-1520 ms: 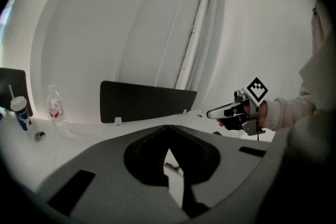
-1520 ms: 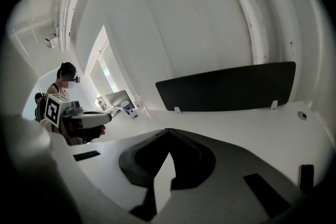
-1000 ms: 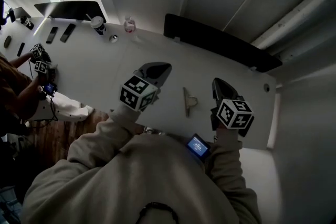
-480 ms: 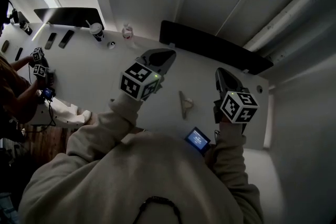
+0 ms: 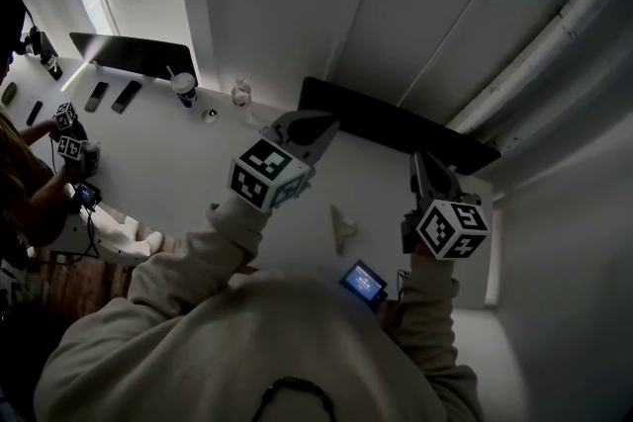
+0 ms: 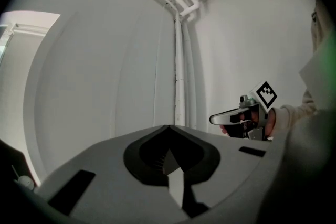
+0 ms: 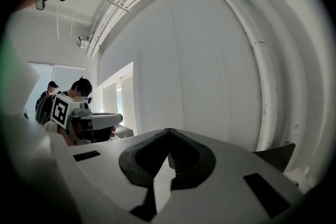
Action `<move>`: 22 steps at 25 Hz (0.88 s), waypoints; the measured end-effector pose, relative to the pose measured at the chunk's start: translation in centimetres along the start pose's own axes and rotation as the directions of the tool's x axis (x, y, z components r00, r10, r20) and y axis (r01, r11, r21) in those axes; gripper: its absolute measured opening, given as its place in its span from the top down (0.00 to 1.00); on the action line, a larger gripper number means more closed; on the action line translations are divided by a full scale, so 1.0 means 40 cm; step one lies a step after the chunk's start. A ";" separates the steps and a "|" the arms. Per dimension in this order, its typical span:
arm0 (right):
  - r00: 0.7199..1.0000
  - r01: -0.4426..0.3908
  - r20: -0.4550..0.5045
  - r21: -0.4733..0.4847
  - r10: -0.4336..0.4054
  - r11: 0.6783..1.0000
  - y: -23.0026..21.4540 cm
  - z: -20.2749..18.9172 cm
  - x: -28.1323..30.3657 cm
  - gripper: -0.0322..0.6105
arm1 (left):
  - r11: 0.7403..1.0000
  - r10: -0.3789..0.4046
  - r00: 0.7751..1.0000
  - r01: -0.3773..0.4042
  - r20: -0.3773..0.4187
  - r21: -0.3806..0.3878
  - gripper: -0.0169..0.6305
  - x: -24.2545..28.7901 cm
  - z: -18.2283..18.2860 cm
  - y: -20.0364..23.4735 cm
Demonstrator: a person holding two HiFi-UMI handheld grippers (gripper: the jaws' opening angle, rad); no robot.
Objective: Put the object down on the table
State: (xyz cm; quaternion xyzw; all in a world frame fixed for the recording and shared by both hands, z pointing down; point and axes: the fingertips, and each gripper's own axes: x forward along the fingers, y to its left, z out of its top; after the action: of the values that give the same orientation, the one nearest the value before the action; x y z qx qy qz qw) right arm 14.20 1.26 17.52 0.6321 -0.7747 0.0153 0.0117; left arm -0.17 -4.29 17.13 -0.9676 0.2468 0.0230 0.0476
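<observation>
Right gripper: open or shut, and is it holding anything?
Shut and empty: in its own view the right gripper has its fingers meeting at the tips with nothing between them.

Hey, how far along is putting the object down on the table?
Looks done: the small pale wedge-shaped object lies on the white table, apart from both grippers. In hand: nothing; left gripper and right gripper are shut and empty. Nothing visibly left.

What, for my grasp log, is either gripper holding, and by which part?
Nothing: left gripper and right gripper are shut, empty; the pale object lies on the table.
</observation>
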 end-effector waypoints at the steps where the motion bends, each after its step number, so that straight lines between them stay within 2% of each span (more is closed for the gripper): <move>1: 1.000 -0.005 0.010 -0.002 0.005 1.000 0.005 0.012 -0.002 0.92 | 1.000 0.000 1.000 0.000 0.007 0.001 0.98 -0.002 0.007 0.000; 9: 0.997 0.013 0.070 -0.037 -0.010 0.999 0.024 0.088 0.004 0.92 | 1.000 0.005 1.000 -0.005 0.003 -0.005 0.98 -0.010 0.012 0.021; 11: 0.998 0.005 0.066 -0.038 -0.003 0.999 0.028 0.086 0.012 0.92 | 1.000 0.019 1.000 -0.019 0.003 -0.003 0.98 -0.013 0.010 0.033; 16: 0.999 -0.002 0.047 -0.054 0.004 0.999 0.041 0.073 0.003 0.92 | 0.993 0.114 0.992 -0.115 0.056 0.013 0.98 -0.045 0.035 0.069; 22: 0.999 -0.026 0.017 -0.044 0.027 0.999 0.050 0.053 0.025 0.92 | 0.994 0.112 0.993 -0.112 0.039 -0.011 0.98 -0.058 0.025 0.081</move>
State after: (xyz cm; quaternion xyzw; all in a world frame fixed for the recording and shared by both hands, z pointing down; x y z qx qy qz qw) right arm 12.02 0.61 15.44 0.6215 -0.7832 -0.0071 0.0185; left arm -3.76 -5.92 16.04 -0.9519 0.2994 0.0458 0.0467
